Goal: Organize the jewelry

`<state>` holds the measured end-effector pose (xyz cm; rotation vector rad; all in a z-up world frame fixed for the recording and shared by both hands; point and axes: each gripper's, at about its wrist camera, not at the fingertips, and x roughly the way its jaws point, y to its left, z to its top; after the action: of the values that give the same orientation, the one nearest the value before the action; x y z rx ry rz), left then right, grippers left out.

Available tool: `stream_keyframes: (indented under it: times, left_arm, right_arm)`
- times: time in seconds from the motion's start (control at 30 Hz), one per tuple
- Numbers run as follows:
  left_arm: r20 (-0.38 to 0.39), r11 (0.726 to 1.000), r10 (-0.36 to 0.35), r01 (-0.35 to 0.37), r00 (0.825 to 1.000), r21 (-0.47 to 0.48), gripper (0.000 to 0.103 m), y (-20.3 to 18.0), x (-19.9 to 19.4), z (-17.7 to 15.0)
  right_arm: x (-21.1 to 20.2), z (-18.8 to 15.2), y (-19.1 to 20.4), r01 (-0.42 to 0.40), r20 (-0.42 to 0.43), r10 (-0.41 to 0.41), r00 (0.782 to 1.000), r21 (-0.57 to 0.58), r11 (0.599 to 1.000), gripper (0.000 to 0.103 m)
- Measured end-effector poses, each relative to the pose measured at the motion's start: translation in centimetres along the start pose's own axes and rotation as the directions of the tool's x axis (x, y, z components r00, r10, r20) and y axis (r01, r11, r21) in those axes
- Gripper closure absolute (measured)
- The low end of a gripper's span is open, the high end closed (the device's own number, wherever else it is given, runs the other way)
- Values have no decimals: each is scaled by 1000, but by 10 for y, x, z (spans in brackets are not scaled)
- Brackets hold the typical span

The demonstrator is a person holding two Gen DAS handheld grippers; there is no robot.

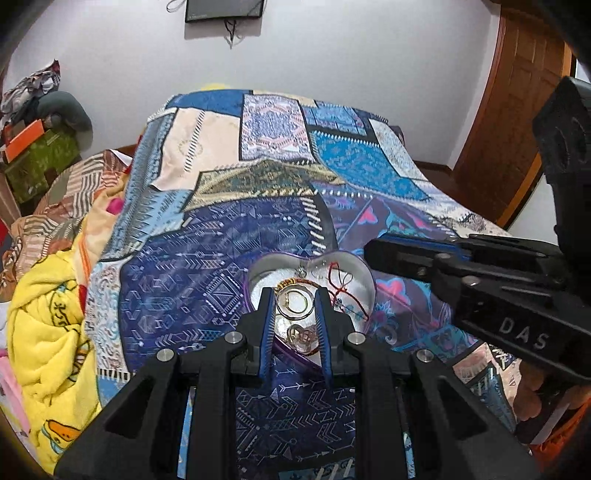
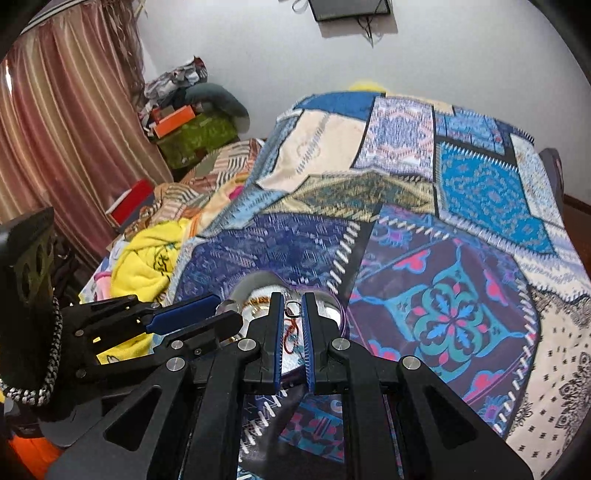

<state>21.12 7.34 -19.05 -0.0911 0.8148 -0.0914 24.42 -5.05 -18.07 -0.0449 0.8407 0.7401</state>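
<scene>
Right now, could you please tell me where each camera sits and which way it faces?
Left wrist: on the left gripper, angled down over the heart-shaped tin of jewelry on the patchwork bedspread; the right gripper enters from the right.
Right wrist: on the right gripper, angled down at the same tin; the left gripper enters from the left.
Shared: tin, bedspread, yellow blanket, wall-mounted screen.
</scene>
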Motion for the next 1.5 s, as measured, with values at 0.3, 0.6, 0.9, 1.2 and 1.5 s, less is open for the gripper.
stream_keyframes:
  times: [0.3, 0.6, 0.9, 1.2, 1.5]
  left_arm:
    - [-27, 1000, -14, 15, 1000, 7, 83, -1, 15, 0]
    - [-39, 1000, -12, 12, 999, 8, 83, 0, 18, 0]
    - [-18, 1000, 1, -1, 1000, -10, 64, 5, 4, 3]
    - [32, 999, 25, -24, 999, -28, 64, 5, -30, 9]
    - [165, 999, 49, -46, 985, -23, 64, -9, -109, 19]
  right_arm:
    - [15, -6, -8, -10, -44, 11, 999, 15, 1000, 94]
    - [16, -4, -9, -18, -51, 19, 999, 15, 1000, 94]
    - [1, 0, -6, -3, -25, 3, 1000, 6, 1000, 81]
    - [-39, 4, 6, 23, 38, -22, 999, -10, 1000, 81]
    - [-128, 7, 39, 64, 219, -51, 974, -52, 997, 81]
